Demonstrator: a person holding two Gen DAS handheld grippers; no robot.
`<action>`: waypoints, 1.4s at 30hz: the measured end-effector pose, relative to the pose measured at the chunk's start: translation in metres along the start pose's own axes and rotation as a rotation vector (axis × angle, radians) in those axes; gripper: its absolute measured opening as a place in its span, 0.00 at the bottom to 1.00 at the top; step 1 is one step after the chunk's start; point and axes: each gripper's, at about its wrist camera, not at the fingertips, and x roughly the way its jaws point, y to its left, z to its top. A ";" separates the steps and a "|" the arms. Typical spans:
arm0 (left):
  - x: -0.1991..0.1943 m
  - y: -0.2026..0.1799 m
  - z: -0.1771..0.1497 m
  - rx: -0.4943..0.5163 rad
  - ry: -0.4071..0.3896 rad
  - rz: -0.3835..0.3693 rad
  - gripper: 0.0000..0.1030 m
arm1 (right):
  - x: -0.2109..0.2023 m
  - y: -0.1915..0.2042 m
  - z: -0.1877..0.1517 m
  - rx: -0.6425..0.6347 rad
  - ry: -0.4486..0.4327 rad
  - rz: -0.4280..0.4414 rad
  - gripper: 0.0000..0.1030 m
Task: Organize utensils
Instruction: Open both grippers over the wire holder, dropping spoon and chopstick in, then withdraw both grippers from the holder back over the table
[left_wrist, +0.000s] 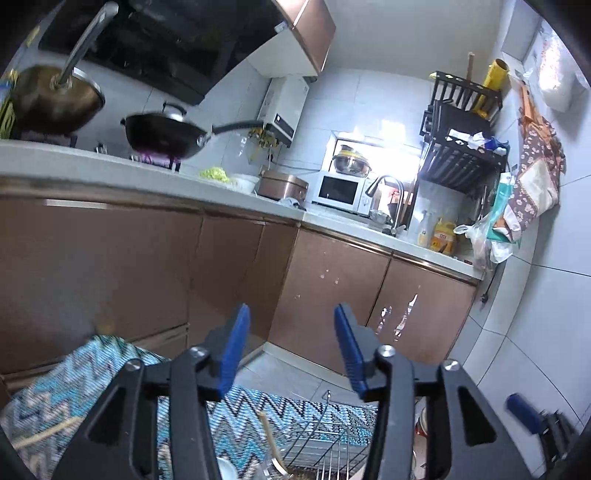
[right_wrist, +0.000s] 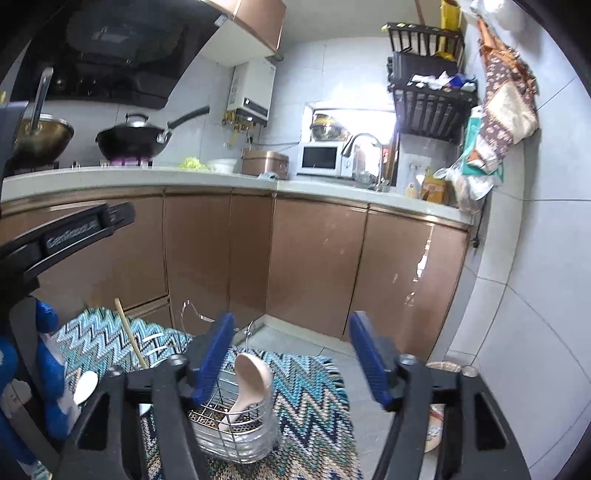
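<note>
A wire utensil holder (right_wrist: 236, 424) stands on a zigzag-patterned mat (right_wrist: 310, 391). A pink rice scoop (right_wrist: 251, 380) rests inside it. A wooden stick (right_wrist: 131, 332) stands at the holder's left, and a white spoon (right_wrist: 85, 386) lies further left. My right gripper (right_wrist: 291, 354) is open and empty, raised above the holder. My left gripper (left_wrist: 291, 354) is open and empty, raised above the mat (left_wrist: 74, 391); the holder's wire rim (left_wrist: 314, 439) and the stick (left_wrist: 271, 439) show below it. The left gripper's body (right_wrist: 66, 236) shows at the left of the right wrist view.
Brown cabinets (right_wrist: 314, 266) run under an L-shaped counter (right_wrist: 221, 177). A wok (right_wrist: 133, 140), a pot (right_wrist: 40, 136), a rice cooker (right_wrist: 264, 160), a microwave (right_wrist: 321, 158) and a faucet (right_wrist: 364, 147) stand on it. A black rack (right_wrist: 428, 92) hangs at the right wall. Tiled floor lies beyond the mat.
</note>
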 end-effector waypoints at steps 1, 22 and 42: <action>-0.006 0.001 0.006 0.005 -0.005 0.004 0.51 | -0.010 -0.004 0.005 0.013 -0.012 -0.003 0.75; -0.174 0.056 0.095 0.162 -0.003 0.144 0.71 | -0.174 -0.039 0.057 0.188 -0.210 0.210 1.00; -0.160 0.115 0.074 0.093 0.186 0.157 0.71 | -0.149 -0.019 0.043 0.211 -0.065 0.336 1.00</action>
